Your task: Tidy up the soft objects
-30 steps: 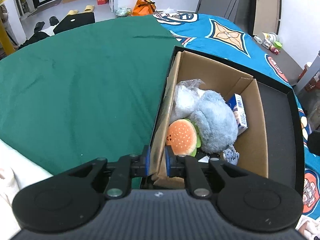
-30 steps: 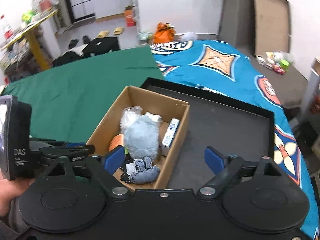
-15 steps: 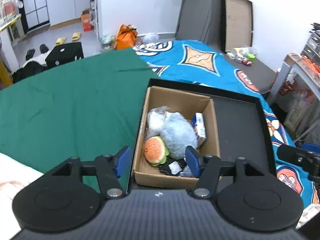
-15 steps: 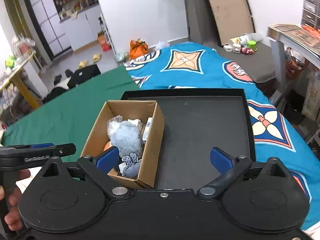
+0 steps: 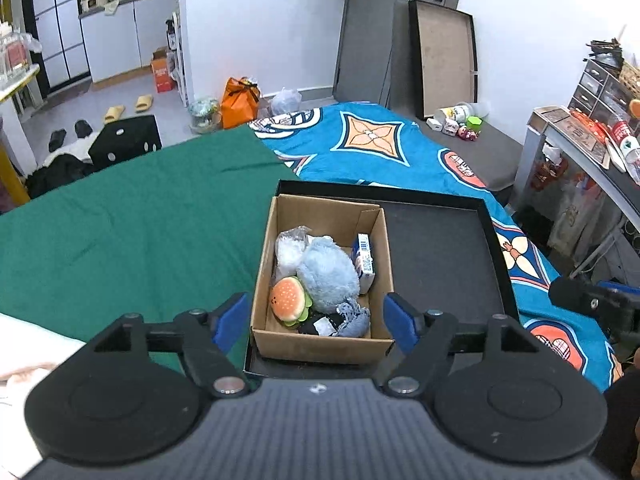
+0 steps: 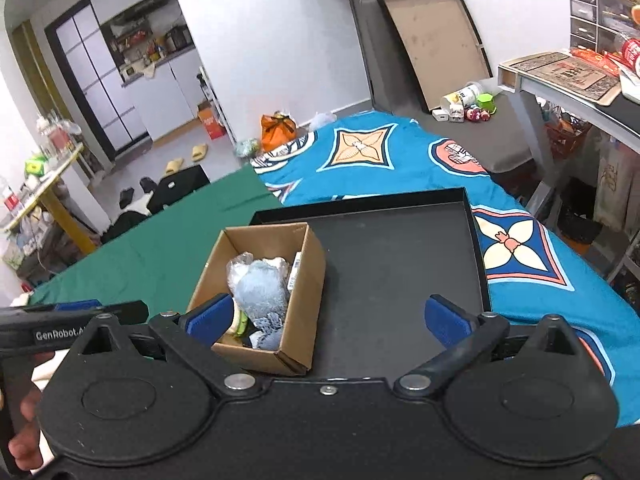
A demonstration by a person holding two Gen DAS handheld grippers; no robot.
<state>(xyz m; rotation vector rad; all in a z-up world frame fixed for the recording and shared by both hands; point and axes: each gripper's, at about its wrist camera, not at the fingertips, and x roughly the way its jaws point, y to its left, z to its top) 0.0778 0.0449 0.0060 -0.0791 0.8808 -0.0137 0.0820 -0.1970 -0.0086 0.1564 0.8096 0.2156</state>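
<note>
Both jaws are opening on nothing, left gripper and right gripper above the brown cardboard box where the fluffy pale-blue plush toy lies, likely light and squashy, best pinched mid-body.

Cluttered bright room, white walls, grey floor.
Grey door at 12 o'clock, white cabinets at 10, desk with drawers at 2, yellow slippers and orange bag on floor at 11.
</note>
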